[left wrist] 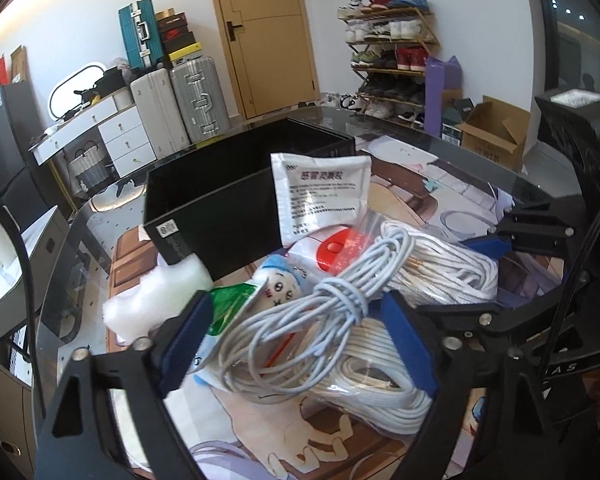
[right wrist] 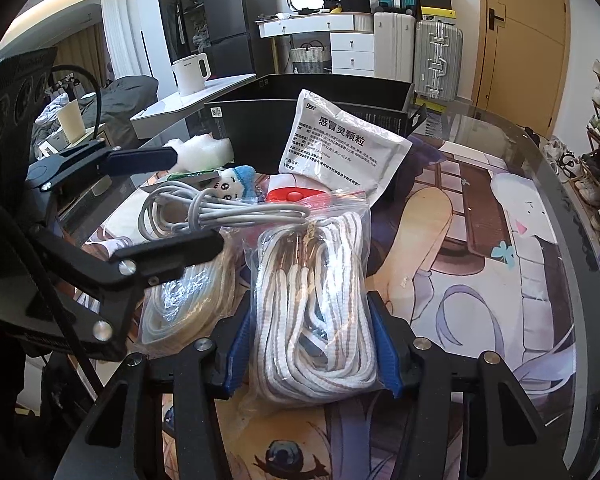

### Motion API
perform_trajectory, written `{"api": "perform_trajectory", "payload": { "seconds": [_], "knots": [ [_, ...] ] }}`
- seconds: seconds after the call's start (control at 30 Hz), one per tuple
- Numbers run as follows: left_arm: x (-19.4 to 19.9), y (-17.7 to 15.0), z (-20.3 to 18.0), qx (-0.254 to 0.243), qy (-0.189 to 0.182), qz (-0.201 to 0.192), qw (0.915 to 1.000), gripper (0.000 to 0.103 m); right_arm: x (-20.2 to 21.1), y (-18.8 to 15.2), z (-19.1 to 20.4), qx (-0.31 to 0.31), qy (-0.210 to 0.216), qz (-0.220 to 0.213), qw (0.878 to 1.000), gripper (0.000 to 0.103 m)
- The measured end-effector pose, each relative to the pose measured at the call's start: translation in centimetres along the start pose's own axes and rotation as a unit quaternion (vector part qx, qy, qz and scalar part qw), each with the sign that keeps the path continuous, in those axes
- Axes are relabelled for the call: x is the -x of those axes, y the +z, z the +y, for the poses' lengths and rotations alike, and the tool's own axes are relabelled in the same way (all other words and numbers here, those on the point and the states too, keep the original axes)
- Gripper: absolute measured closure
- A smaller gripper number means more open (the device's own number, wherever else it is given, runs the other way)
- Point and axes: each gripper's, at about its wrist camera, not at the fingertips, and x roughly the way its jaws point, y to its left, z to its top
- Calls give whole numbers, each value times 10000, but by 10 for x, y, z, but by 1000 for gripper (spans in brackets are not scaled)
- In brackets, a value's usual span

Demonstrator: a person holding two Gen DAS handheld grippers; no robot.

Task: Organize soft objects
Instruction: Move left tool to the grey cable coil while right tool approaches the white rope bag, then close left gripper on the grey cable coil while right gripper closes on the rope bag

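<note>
A pile of soft things lies in front of an open black box (left wrist: 220, 200), also in the right wrist view (right wrist: 260, 128). My left gripper (left wrist: 300, 332) is open, its blue pads on either side of a coiled grey cable (left wrist: 300, 320). My right gripper (right wrist: 314, 344) is closed on a clear bag of white laces (right wrist: 316, 300). A second bag of white cord (left wrist: 380, 376) lies under the cable. A white medicine sachet (right wrist: 340, 140) leans on the box. A small plush doll with a blue hat (left wrist: 280, 284), a red-and-white item (left wrist: 332, 248), a green packet (left wrist: 232, 304) and white foam (left wrist: 156, 300) lie behind.
The round glass table (right wrist: 540, 200) has a printed anime mat (right wrist: 480, 240). Suitcases (left wrist: 180, 96), a white drawer unit (left wrist: 112, 132), a shoe rack (left wrist: 392, 52) and cardboard boxes (left wrist: 492, 128) stand behind. A white kettle (right wrist: 190, 74) sits on a side surface at the left.
</note>
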Motion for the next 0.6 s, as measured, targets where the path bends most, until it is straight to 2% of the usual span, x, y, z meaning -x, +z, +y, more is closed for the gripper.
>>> {"api": "perform_trajectory", "payload": {
  "seconds": [0.1,0.27,0.43,0.6],
  "knots": [
    [-2,-2,-3,-119,73,68,9999,32,0,0,0,0,0,0,10000,49],
    [1,-2,1,-16,-5,7,10000,45,0,0,0,1,0,-2,10000,49],
    [4,-3,5,28,-40,-36,10000,72,0,0,0,5,8,-4,10000,49],
    [6,-4,9,158,-184,-57,9997,75,0,0,0,14,8,-8,10000,49]
  ]
}}
